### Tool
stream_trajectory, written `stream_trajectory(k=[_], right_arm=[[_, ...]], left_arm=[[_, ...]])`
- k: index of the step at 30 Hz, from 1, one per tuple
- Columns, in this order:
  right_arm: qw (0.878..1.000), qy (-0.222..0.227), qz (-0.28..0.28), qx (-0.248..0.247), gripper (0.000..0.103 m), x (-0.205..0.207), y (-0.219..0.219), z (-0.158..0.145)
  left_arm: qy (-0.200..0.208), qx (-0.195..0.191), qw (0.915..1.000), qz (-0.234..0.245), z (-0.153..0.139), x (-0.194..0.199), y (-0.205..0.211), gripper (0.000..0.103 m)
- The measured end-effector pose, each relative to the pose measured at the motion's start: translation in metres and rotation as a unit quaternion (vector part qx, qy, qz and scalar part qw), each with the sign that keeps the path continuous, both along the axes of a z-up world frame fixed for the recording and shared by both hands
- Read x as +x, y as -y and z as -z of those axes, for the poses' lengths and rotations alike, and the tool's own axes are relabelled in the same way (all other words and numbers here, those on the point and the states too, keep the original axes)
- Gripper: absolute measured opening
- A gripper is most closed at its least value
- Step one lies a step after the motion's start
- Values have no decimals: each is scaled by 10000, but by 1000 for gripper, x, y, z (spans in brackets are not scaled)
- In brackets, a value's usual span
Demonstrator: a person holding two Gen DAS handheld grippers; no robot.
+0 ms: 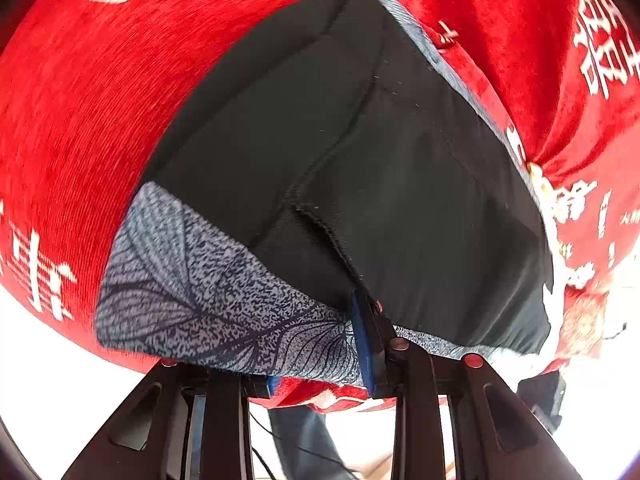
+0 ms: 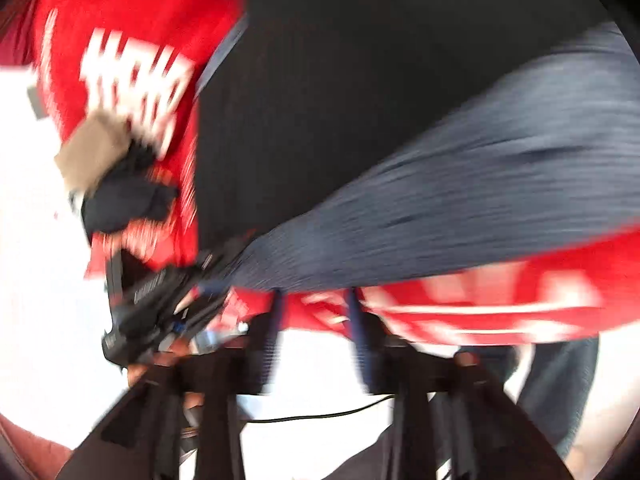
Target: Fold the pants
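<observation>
**Pants pinched at the near edge of a red cloth**

Black finger mounts fill the bottom of the left wrist view, and just past them the left gripper (image 1: 370, 344) has its blue-padded fingers (image 1: 362, 344) pressed together on the near edge of the pants (image 1: 360, 152). The fabric pinched there is where the dark inner side of the pants meets a grey leaf-printed panel (image 1: 188, 292). From that pinch the pants run away from the camera, their long axis heading up and slightly right across the view, narrowing toward the top. A seam runs along the same line through the dark cloth. The grey printed panel spreads to the left of the fingers, and a thin grey strip edges the right side of the pants. The garment lies on a red cloth (image 1: 80, 100) with white printed characters, which surrounds it on both sides.

The right wrist view is heavily blurred. The right gripper (image 2: 316, 320) has its two blue fingers (image 2: 276, 320) standing apart with nothing between them, at the near edge of the red cloth (image 2: 460, 300). The pants (image 2: 440, 200) lie just beyond the fingertips, a grey band slanting up to the right with dark cloth above it. At the left, the other gripper (image 2: 160, 300) appears as a dark blurred shape touching the grey band's near end.
</observation>
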State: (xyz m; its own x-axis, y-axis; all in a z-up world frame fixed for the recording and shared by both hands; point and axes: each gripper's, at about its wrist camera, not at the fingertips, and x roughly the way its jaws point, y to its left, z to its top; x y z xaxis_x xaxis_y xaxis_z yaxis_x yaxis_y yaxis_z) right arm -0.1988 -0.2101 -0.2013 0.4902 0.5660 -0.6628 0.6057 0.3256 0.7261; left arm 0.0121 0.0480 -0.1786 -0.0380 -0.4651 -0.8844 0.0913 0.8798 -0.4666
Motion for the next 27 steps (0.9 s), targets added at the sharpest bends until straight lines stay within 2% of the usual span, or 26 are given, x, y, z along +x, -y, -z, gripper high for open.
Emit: stream_trajectory(k=[4, 11, 12, 13, 14, 15, 17, 22, 24, 27], right_arm=[[9968, 46, 791, 66, 52, -40, 41, 3], [9811, 460, 1795, 563, 50, -65, 54, 18], [9758, 572, 2004, 657, 41, -65, 56, 20], [9715, 601, 2171, 736, 20, -66, 57, 22], [9670, 613, 2339, 807, 9, -67, 60, 22], [9649, 613, 2411, 848, 4, -67, 63, 20], [9696, 589, 2256, 737, 4, -59, 67, 6], [9913, 564, 1165, 241, 4, -3, 92, -54], [9944, 677, 799, 133, 4, 18, 110, -74], [9958, 862, 317, -7, 4, 68, 149, -101]], left_arm=[[-26, 84, 9999, 138, 3, 1, 4, 31], [-17, 179, 9994, 296, 3, 3, 13, 29], [11, 191, 9994, 282, 1, 3, 15, 25], [21, 196, 9995, 253, -3, 4, 16, 24], [41, 183, 9996, 198, -7, 5, 16, 24], [54, 172, 9998, 132, -13, 6, 17, 24], [124, 144, 9998, -4, -28, 9, 18, 24], [348, -114, 9987, -353, -78, 38, 44, 24], [581, -233, 9974, -366, -95, 57, 58, 24], [1246, -245, 9918, -152, -119, 99, 96, 24]])
